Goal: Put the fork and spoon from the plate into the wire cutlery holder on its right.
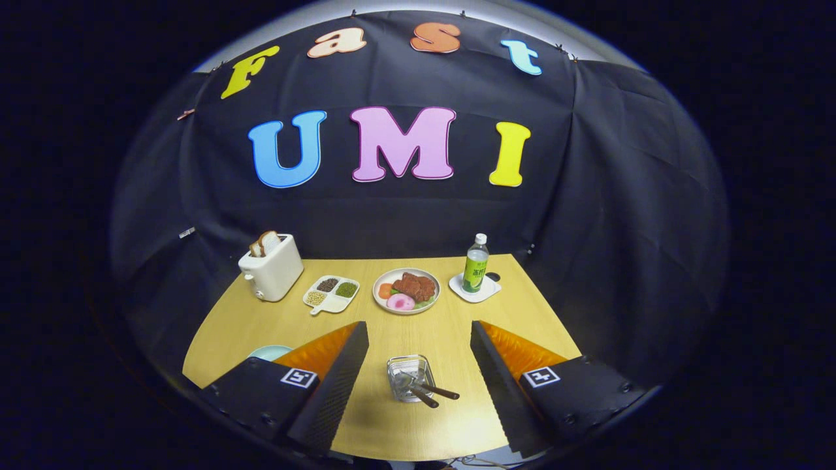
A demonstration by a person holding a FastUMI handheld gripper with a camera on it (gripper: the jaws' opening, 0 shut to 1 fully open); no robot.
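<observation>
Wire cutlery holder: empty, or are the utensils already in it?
Not empty. The wire cutlery holder between the open gripper fingers holds two utensils, their dark handles sticking out over its rim. Which is fork or spoon: cannot tell.

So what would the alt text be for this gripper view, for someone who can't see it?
A gripper with its two fingers spread wide hangs above a wooden table, a wire cutlery holder holding two dark-handled utensils between them. Beyond sit a plate of food, a divided dish, a toaster and a green bottle.
</observation>
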